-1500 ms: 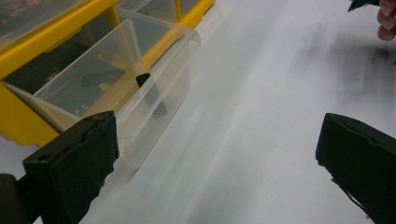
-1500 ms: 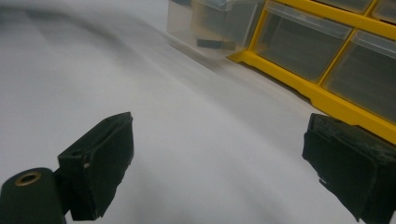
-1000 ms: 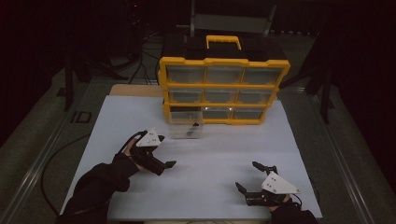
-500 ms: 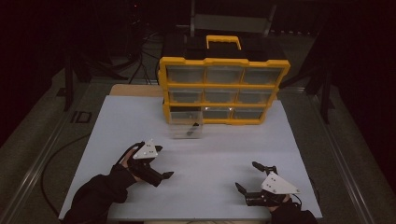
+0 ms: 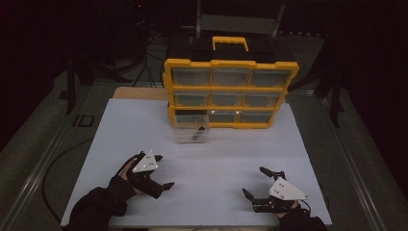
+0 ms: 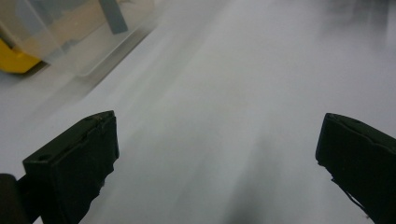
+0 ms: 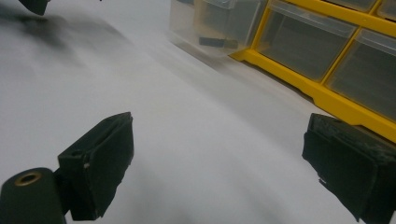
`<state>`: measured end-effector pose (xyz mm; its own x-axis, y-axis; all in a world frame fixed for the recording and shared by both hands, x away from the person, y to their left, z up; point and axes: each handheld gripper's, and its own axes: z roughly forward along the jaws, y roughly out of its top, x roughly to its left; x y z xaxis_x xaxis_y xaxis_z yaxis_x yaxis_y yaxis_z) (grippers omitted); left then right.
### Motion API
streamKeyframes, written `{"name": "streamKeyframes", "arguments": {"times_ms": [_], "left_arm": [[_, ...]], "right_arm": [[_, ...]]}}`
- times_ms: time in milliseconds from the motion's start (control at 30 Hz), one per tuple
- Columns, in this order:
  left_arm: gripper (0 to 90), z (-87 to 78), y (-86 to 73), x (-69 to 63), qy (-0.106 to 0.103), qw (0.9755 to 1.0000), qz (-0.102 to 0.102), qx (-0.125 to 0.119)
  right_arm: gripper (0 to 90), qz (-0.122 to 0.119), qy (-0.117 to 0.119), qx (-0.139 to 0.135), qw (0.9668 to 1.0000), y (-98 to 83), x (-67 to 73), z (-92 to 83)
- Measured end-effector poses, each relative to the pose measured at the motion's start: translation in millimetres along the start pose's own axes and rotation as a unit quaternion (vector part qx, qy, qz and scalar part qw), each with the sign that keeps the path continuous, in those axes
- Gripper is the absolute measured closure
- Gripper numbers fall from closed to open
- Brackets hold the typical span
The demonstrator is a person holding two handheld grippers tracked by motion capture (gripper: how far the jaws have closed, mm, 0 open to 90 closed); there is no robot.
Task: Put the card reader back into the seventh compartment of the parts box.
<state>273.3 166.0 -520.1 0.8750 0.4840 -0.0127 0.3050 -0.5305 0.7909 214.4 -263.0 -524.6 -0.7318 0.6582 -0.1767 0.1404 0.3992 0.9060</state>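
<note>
A yellow organizer [image 5: 231,91] with a black top and several clear drawers stands at the back of the white table [image 5: 211,159]. Its bottom-left clear drawer [image 5: 192,129] is pulled out and holds small dark parts. My left gripper [image 5: 164,171] rests open at the near left, nothing between its jaws. My right gripper [image 5: 254,181] rests open at the near right, also holding nothing. In the left gripper view the left gripper [image 6: 215,158] faces bare table, with the drawer [image 6: 70,32] at the upper left. In the right gripper view the right gripper [image 7: 219,163] faces the drawer [image 7: 210,23] and the organizer [image 7: 327,56].
A yellow handle [image 5: 231,42] tops the organizer. Dark floor, cables and stand legs surround the table. One fingertip [image 7: 32,5] of the other gripper shows at the top left of the right gripper view. A wide stretch of white surface lies between the grippers and the drawer.
My left gripper has drawn back from the pulled-out drawer toward the near edge of the table. The right gripper has stayed where it was.
</note>
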Motion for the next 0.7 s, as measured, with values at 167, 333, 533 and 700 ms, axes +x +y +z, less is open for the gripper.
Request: {"name": "streamKeyframes", "arguments": {"times_ms": [167,333,533,700], "left_arm": [[0.0,-2.5,-6.7,-1.5,-0.002,1.0,0.004,-0.002],[0.0,-6.6,-11.5,-2.0,0.001,1.0,0.004,-0.003],[0.0,-8.2,-15.5,-1.3,0.001,1.0,0.002,-0.001],[0.0,-10.5,-17.0,1.0,0.009,0.9999,-0.004,-0.006]], "right_arm": [[8.9,0.001,-0.001,0.001,1.0,-0.1,0.0,0.3],[8.9,0.003,-0.002,0.0,1.0,-0.3,-0.2,-0.1],[8.9,0.002,-0.001,0.001,1.0,-0.8,-0.2,0.8],[8.9,0.002,0.001,0.003,1.0,-1.2,-0.2,0.9]]}}
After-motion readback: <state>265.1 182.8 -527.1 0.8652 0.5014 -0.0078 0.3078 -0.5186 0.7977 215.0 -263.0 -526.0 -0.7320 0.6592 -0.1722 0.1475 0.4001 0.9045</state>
